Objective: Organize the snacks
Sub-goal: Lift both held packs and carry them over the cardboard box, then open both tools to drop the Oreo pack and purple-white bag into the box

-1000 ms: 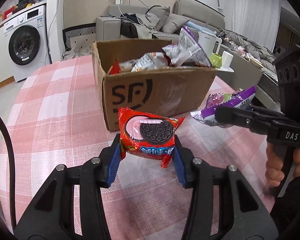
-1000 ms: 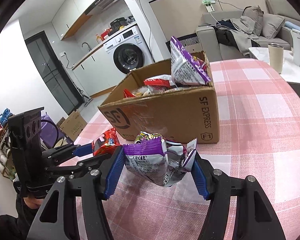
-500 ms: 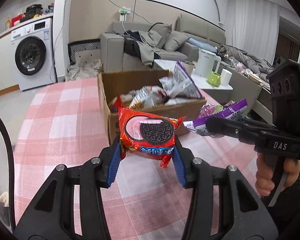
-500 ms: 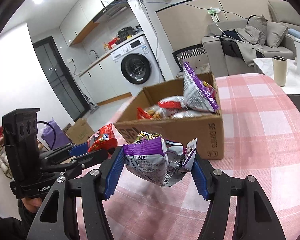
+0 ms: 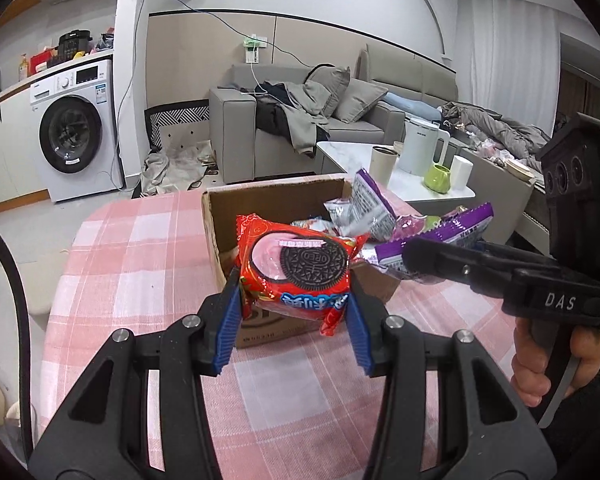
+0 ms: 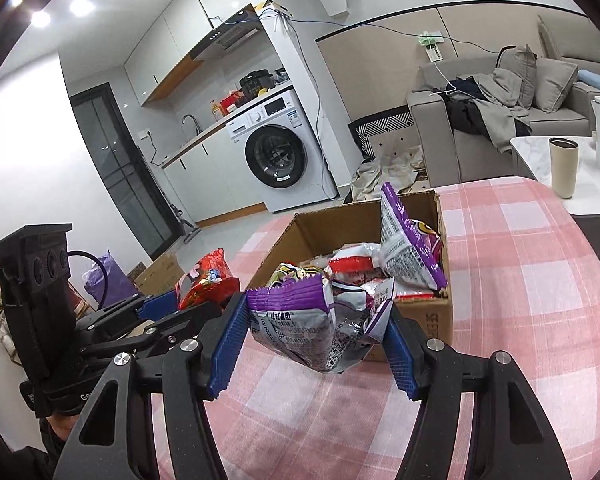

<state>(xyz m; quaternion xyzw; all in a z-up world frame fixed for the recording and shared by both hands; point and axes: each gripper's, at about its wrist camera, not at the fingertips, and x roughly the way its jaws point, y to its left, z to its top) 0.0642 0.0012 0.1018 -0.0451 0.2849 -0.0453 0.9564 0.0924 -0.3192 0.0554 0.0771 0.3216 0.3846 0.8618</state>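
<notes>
In the left wrist view, the left gripper (image 5: 294,314) is clamping a red Oreo packet (image 5: 298,270) between its blue pads, the packet standing up from the fingertips and hanging clear of the pink checked tablecloth (image 5: 140,264). Just beyond the packet an open cardboard box (image 5: 268,200) is sitting on the cloth, with snack bags showing inside. To the right, the right gripper (image 5: 412,260) is reaching in level with it, and a purple snack bag (image 5: 440,236) is sticking out past its dark finger; a hand (image 5: 548,364) is wrapping its handle.

In the right wrist view, the right gripper (image 6: 318,340) is squeezing the purple snack bag (image 6: 304,328) between both pads, the bag crumpling and sagging below them, off the tablecloth (image 6: 520,280). The cardboard box (image 6: 424,316) is lying directly behind the bag, holding several packets, one purple one leaning upright against its far right wall. At the left, the left gripper (image 6: 180,304) is holding the red Oreo packet (image 6: 206,278) beside the box.
</notes>
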